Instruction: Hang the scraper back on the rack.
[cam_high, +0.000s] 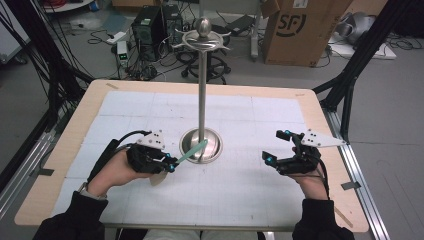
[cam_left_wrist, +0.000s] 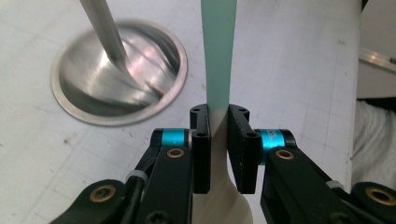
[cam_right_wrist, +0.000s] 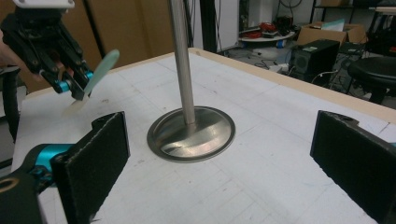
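Observation:
A steel stand rises from the mat's middle: round dished base (cam_high: 212, 150), thin pole (cam_high: 202, 90), curved hooks and a ball on top (cam_high: 204, 37). My left gripper (cam_high: 172, 164) is shut on a spoon-like utensil. Its mint-green handle (cam_high: 192, 151) points out over the base rim, and its cream wide end (cam_high: 159, 179) hangs behind the jaws. The left gripper view has the jaws (cam_left_wrist: 219, 140) pinching the utensil (cam_left_wrist: 218, 51) where green meets cream, beside the base (cam_left_wrist: 119, 74). My right gripper (cam_high: 274, 146) stands open and empty, right of the stand; its pads (cam_right_wrist: 93, 158) frame the base (cam_right_wrist: 191, 133).
A white gridded mat (cam_high: 250, 190) covers the wooden table (cam_high: 320, 107). Beyond the far edge are computer towers (cam_high: 150, 25), cables, a stool and a cardboard box (cam_high: 300, 27). Black frame posts (cam_high: 360, 55) flank the table.

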